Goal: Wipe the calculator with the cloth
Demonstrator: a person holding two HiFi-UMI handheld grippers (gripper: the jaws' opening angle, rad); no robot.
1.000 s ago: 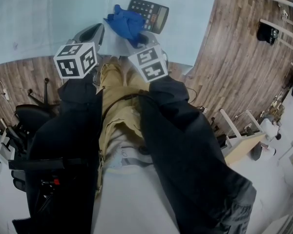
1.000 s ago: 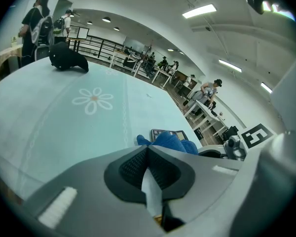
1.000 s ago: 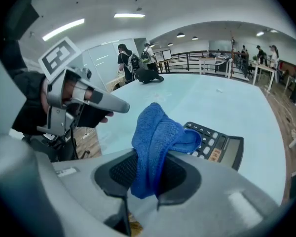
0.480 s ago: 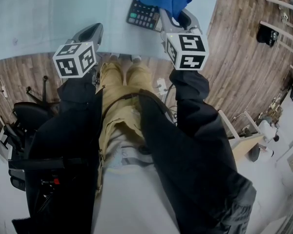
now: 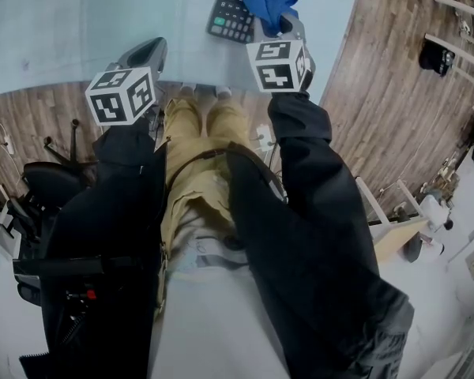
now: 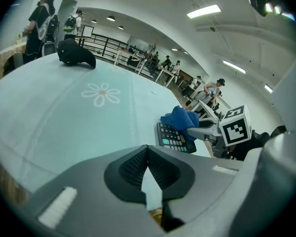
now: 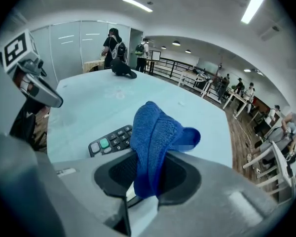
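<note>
Pinching cloth (image 7: 155,142), right gripper (image 7: 140,179) jaws, calculator (image 7: 110,141) just behind

**Wide-angle views under diffuse indoor light.** Long white ceiling strip lights (image 6: 205,10) — bright and slightly blown out — light the pale turquoise counter (image 6: 64,112) evenly, leaving only faint shadows and a soft sheen. Both gripper views bend straight lines strongly toward the rim and darken to black at the corners. The near grey plastic fingers (image 6: 89,191) look soft, and farther surfaces are sharper. The blue terry cloth (image 7: 155,132) holds saturated colour, with shade in its folds. The head view is dimmer — the dark sleeves (image 5: 316,235) lose detail, and the wooden plank floor (image 5: 379,93) curves at the edges.
</note>
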